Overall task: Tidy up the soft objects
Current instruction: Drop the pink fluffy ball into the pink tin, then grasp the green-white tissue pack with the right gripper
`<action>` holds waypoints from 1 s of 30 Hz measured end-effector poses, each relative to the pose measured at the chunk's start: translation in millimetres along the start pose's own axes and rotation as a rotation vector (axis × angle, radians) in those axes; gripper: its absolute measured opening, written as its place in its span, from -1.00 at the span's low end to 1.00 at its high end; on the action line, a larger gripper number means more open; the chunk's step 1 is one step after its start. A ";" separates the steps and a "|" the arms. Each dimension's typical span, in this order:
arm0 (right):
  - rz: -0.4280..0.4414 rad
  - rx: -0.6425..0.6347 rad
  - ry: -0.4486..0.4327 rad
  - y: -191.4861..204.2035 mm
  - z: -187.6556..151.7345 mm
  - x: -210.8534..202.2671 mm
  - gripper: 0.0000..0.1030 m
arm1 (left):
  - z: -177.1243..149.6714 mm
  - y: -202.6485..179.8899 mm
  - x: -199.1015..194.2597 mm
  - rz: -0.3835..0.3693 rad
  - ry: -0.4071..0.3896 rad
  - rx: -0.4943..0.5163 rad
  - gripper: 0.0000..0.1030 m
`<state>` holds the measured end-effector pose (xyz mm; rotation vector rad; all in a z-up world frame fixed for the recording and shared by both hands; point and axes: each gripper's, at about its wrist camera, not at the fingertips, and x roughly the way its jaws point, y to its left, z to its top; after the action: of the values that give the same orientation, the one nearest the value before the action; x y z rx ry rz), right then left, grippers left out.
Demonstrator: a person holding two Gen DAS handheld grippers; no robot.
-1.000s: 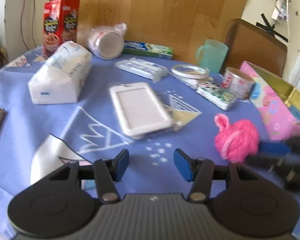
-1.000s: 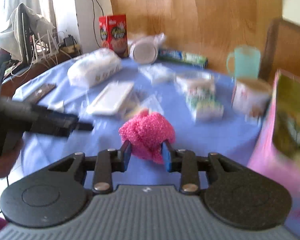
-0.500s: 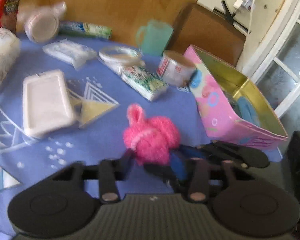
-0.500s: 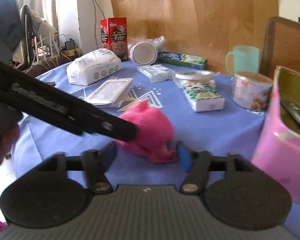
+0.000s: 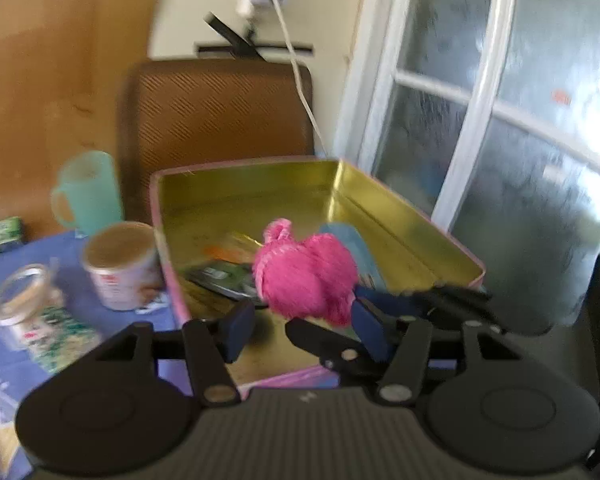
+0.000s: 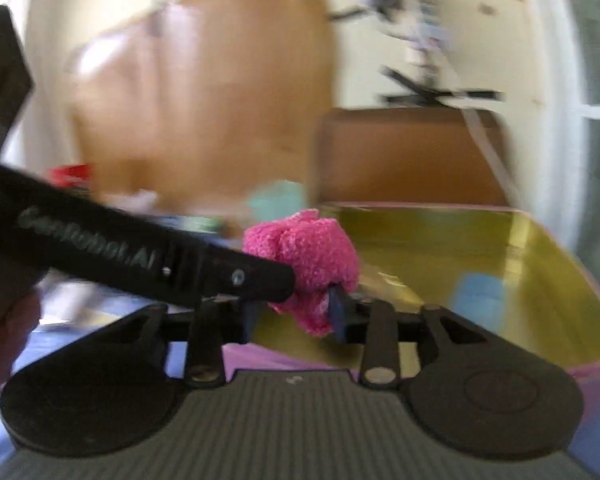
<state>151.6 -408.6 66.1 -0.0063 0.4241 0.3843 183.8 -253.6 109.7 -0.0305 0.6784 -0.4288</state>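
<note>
A pink fuzzy ball [image 5: 306, 276] hangs in the air over the open gold-lined tin [image 5: 400, 208], which has pink outer walls. My left gripper [image 5: 304, 330] has the ball between its fingers; its jaws are opening, and the left pad [image 5: 238, 328] stands clear of the fuzz. My right gripper [image 6: 294, 316] comes in from the right in the left wrist view. Its jaws are also opening, but its pads still pinch the lower part of the ball [image 6: 304, 256]. The left gripper's arm [image 6: 140, 256] crosses the right wrist view and partly hides the right gripper's left pad.
Inside the tin lie a light blue item [image 5: 352, 244] and a dark green packet [image 5: 224, 280]. Left of the tin on the blue cloth stand a printed cup [image 5: 120, 268], a teal mug [image 5: 88, 192] and a tape roll [image 5: 20, 296]. A brown chair back [image 5: 216, 116] rises behind.
Both grippers have swung right, carrying the pink ball from above the blue cloth to over the tin. The left jaws have spread wider; the right jaws, wide half a second ago, are narrower around the ball.
</note>
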 end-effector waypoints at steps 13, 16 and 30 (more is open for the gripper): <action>0.137 0.105 -0.116 20.2 19.0 -4.1 -0.12 | -77.3 114.8 -98.5 0.290 -0.138 -0.196 0.27; 0.286 0.041 -0.012 67.6 23.0 27.7 -0.15 | -115.0 146.2 -118.8 0.332 -0.130 -0.311 0.27; 0.180 -0.118 0.294 153.6 -2.6 155.7 0.15 | -160.1 195.4 -153.7 0.234 -0.175 -0.505 0.27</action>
<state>225.4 -209.8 12.4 -0.1419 0.6944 0.5890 51.8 3.0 44.8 -0.4570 0.5950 -0.0206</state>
